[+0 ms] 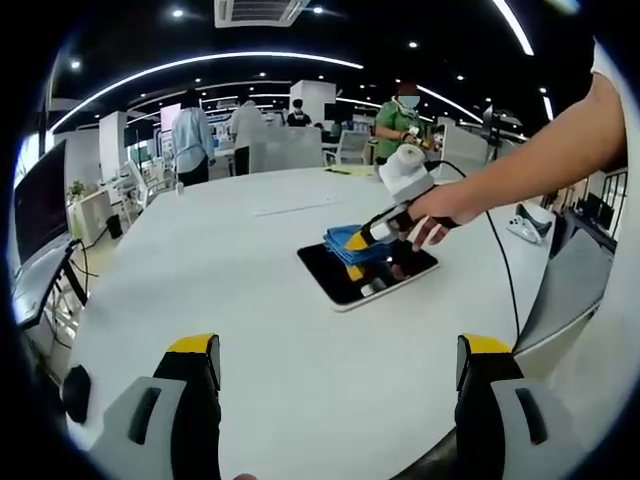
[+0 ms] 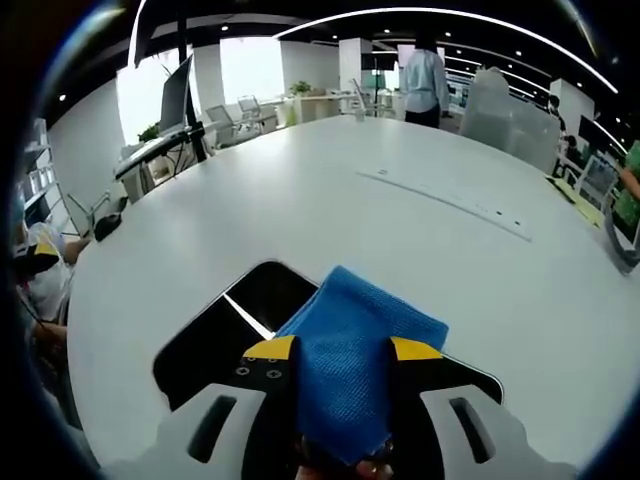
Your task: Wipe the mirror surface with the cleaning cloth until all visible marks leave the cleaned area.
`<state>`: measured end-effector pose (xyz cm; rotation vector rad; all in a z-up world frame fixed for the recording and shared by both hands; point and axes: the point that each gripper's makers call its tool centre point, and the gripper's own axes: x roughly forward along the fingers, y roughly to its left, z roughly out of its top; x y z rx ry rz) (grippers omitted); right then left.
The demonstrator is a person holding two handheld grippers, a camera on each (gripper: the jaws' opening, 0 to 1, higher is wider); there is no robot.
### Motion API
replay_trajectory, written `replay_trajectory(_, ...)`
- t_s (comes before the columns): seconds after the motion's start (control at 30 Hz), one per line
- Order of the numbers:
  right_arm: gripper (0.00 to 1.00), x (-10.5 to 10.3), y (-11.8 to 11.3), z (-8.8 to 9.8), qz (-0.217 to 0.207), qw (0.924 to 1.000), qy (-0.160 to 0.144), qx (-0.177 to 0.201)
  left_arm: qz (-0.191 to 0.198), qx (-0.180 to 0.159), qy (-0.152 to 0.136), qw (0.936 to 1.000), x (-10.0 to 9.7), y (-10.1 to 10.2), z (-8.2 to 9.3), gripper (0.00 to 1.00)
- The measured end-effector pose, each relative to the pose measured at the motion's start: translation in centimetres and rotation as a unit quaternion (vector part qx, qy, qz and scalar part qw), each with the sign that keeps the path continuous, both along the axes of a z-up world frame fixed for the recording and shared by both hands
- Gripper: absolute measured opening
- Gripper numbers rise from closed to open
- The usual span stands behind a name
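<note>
Both right fingers [image 2: 270, 349] astride cloth [image 2: 350, 350]

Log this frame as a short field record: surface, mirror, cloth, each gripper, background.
surface: white table
mirror: dark rectangular mirror lying flat on the table
cloth: blue cleaning cloth folded, resting on the mirror
right gripper: right gripper shut on the cloth, over the mirror; held by a hand
left gripper: left gripper open, holding nothing, back from the mirror
background: open office, people standing, a monitor
</note>
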<state>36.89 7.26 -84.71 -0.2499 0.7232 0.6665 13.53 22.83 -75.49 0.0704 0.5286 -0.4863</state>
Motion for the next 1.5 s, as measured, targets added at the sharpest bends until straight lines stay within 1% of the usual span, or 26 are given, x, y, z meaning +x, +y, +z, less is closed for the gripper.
replay_trajectory(0.1,0.33,0.1,0.4,0.0,0.003,1.0,0.0,0.0,-0.001,-0.001,0.003,1.0,0.0,0.0,-0.2,0.99)
replay_trajectory(0.37,0.33,-0.6,1.7,0.3,0.01,0.9999,-0.005,0.002,-0.007,-0.001,0.008,0.9999,-0.4,0.0,-0.4,0.99)
replay_trajectory(0.57,0.33,-0.4,1.8,0.3,0.007,0.9998,-0.014,0.009,-0.009,0.003,0.015,0.9998,-0.8,-0.1,-0.8,0.99)
replay_trajectory(0.73,0.33,-0.2,2.0,0.4,0.009,0.9999,-0.012,0.007,-0.008,-0.006,0.018,0.9998,-1.2,-0.5,-1.1,0.99)
replay_trajectory(0.9,0.33,-0.2,2.1,0.1,0.005,0.9999,-0.008,0.004,-0.014,-0.01,0.015,0.9997,-1.2,-1.0,-1.1,0.99)
replay_trajectory(1.1,0.33,-0.2,2.5,0.1,0.002,1.0,-0.008,0.004,-0.023,-0.003,0.005,0.9997,-1.0,-1.6,-0.9,0.99)
replay_trajectory(1.27,0.33,-0.2,3.0,-0.1,0.0,1.0,-0.009,0.004,-0.023,-0.004,0.003,0.9997,-1.1,-1.8,-1.0,0.99)
replay_trajectory(1.5,0.33,-0.4,3.5,0.1,-0.007,0.9999,-0.009,0.003,-0.019,-0.005,0.007,0.9998,-1.5,-2.1,-1.5,0.99)
